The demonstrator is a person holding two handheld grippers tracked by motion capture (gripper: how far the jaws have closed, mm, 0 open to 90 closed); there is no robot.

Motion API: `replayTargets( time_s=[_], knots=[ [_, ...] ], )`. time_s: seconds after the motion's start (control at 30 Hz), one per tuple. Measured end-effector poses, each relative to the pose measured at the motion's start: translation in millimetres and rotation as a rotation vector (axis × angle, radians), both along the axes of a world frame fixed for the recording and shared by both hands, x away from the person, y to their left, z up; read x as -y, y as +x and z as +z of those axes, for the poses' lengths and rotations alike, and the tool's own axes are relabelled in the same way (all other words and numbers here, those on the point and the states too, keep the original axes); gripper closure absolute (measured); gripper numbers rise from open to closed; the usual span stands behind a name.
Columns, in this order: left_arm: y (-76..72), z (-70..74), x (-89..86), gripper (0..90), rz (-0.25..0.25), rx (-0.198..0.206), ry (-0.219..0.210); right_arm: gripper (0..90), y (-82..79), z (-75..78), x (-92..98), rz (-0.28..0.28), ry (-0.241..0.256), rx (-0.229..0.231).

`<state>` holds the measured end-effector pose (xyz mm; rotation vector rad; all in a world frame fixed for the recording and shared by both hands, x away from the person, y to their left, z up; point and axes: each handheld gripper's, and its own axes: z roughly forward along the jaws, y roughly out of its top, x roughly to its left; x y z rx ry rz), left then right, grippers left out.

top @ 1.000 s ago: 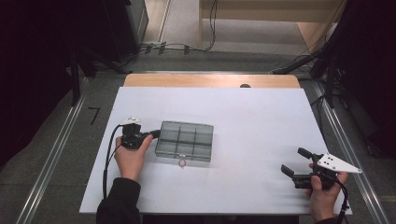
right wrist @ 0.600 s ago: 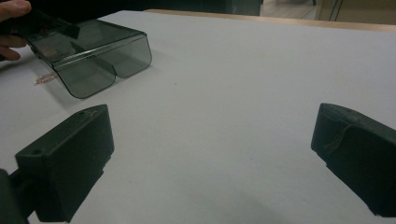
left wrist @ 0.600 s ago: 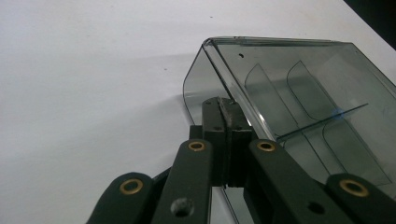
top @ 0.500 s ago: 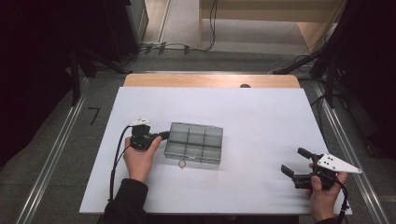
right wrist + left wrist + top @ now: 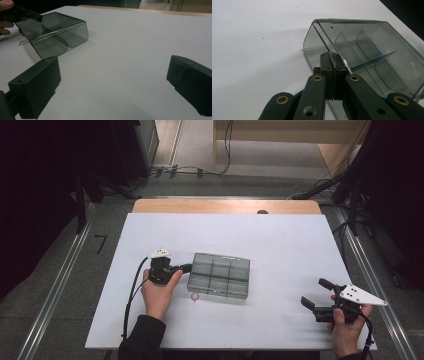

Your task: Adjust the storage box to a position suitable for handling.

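Note:
A clear smoke-grey compartment box lies closed on the white table, left of centre. My left gripper meets the box's left end, its jaws pressed together over the rim of the end wall. In the left gripper view the box runs off to the right and the black fingertips sit on its edge. My right gripper rests near the front right corner of the table, open, with nothing between its jaws. The right gripper view has this gripper facing the box from well away.
A small pinkish ring-like piece lies on the table just in front of the box. A wooden strip runs along the table's far edge. Cables lie on the floor beyond it, and metal rails flank the table.
The left hand and gripper have moved right, and the box has slid right with them and turned slightly. The right gripper has stayed put.

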<state>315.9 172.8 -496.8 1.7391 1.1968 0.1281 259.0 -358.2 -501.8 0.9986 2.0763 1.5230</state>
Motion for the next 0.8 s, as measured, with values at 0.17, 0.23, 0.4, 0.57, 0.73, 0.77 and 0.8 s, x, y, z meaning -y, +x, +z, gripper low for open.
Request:
replayTargets(
  time_s=[0.17,0.23,0.4,0.57,0.73,0.77,0.8],
  knots=[
    [-11.1,-0.2,5.7,89.5,-0.021,0.009,-0.014,0.0,0.0,-0.1,-0.4,0.003,-0.001,-0.004],
    [-13.4,0.2,6.8,89.5,-0.027,0.011,-0.018,0.0,0.0,-0.1,-0.7,0.003,-0.002,-0.005],
    [-25.8,1.4,14.2,89.5,-0.050,0.025,-0.022,0.0,0.1,-0.1,-1.4,0.003,-0.008,-0.007],
    [-38.5,-0.1,19.0,89.5,-0.062,0.033,-0.024,0.0,0.4,-0.2,-1.7,0.006,-0.011,-0.007],
    [-48.7,-0.3,25.0,89.6,-0.084,0.044,-0.029,0.0,1.0,-0.4,-2.1,0.009,-0.014,-0.005],
    [-50.4,-0.3,26.5,89.5,-0.088,0.047,-0.032,0.0,1.1,-0.4,-2.2,0.011,-0.015,-0.005],
    [-52.0,-0.4,28.1,89.6,-0.092,0.051,-0.032,0.0,1.1,-0.4,-2.3,0.011,-0.016,-0.005]
  ],
)
